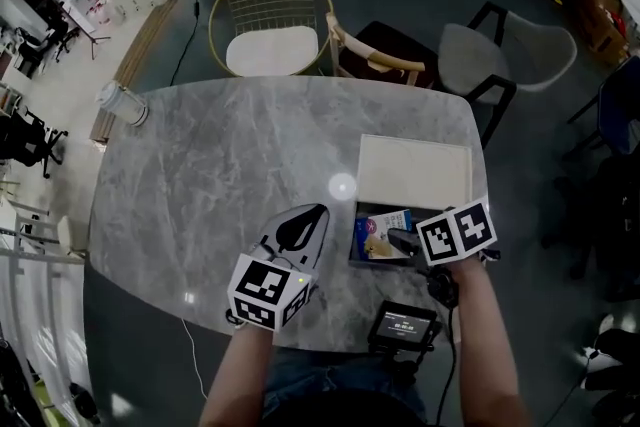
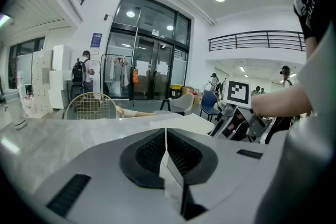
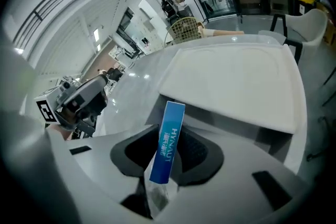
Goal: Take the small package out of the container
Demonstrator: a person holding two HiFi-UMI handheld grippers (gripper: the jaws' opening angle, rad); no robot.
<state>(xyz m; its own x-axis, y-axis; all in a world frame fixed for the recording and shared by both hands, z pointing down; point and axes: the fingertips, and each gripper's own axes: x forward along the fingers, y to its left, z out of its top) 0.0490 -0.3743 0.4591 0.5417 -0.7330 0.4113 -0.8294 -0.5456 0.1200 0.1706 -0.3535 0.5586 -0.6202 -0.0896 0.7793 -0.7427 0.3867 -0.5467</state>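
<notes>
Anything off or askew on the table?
Nothing spilled or damaged. The package stands edge-on, slightly tilted, in the right gripper at the box. The lid lies off, just beyond the box.

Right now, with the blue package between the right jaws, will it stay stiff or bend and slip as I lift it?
Probably fairly stiff: the small package stands straight with crisp edges, like a thin carton. Likely light, being so slim. Its smooth printed face may slip, and the right gripper pinches only its lower part, so it could pivot.
</notes>
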